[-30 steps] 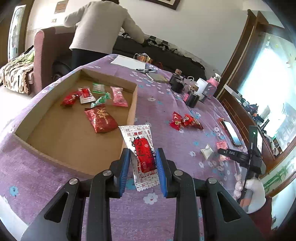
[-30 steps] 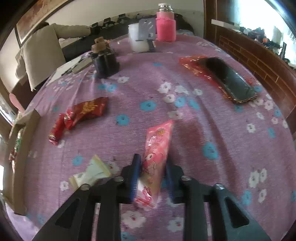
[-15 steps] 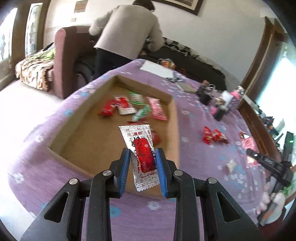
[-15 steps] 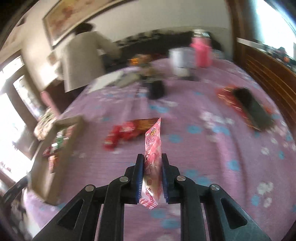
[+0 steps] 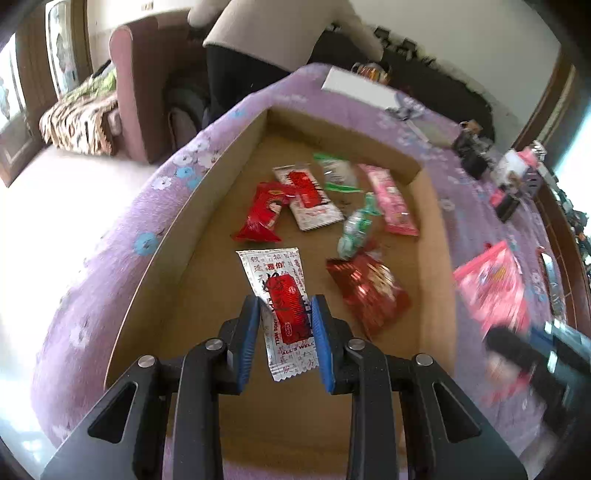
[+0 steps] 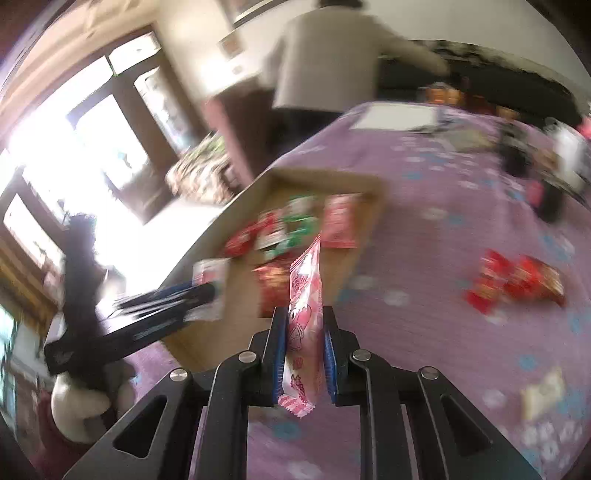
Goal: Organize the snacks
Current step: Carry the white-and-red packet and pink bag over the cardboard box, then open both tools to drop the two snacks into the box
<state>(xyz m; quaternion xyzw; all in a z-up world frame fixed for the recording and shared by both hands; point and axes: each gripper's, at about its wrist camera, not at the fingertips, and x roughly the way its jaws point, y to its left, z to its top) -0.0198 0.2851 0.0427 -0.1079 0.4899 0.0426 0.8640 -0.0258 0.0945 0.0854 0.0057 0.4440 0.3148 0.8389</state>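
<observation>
- The left tool (image 5: 285, 325) is gripping a white-and-red sachet (image 5: 280, 295), hanging above the cardboard tray (image 5: 207, 206).
- The right tool (image 6: 304, 354) is clamping a pink packet (image 6: 304, 314) above the purple surface (image 6: 443, 229), beside the tray.

**Two wrist cameras, one box in common**

The left wrist camera looks steeply down, close over the cardboard box (image 5: 236, 155). The right wrist camera looks down across the purple tablecloth (image 6: 443, 229) from farther off. Both show the box (image 6: 373, 206), its snacks and the person (image 5: 280, 33) behind.
</observation>
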